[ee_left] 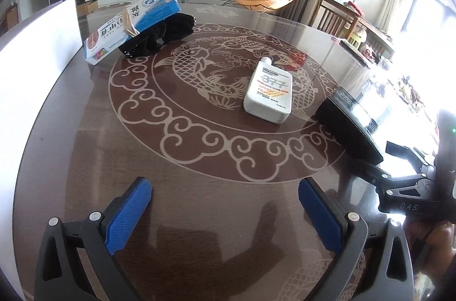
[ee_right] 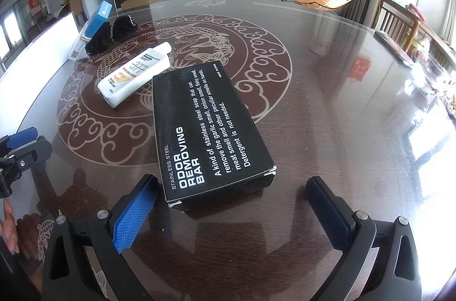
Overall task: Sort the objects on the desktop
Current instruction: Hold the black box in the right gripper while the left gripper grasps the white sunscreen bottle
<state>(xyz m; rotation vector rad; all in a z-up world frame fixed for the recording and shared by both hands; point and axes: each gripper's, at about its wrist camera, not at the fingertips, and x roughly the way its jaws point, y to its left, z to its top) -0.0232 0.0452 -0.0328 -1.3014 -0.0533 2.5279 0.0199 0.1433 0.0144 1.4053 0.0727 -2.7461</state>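
Observation:
A black box [ee_right: 211,130] labelled "odor removing bar" lies flat on the round table just ahead of my right gripper [ee_right: 232,204], which is open and empty, apart from it. The box also shows in the left wrist view [ee_left: 353,124]. A white bottle [ee_left: 269,93] lies on its side mid-table, seen too in the right wrist view [ee_right: 134,76]. A blue and white carton [ee_left: 131,24] leans on a black fuzzy item [ee_left: 159,34] at the far left. My left gripper [ee_left: 225,204] is open and empty over bare table.
A white board [ee_left: 34,50] stands along the table's left edge. The brown table [ee_left: 199,135] has a glossy fish pattern. Wooden chairs [ee_right: 399,22] and cluttered items sit at the right. The right gripper's body [ee_left: 410,187] shows at the left view's right edge.

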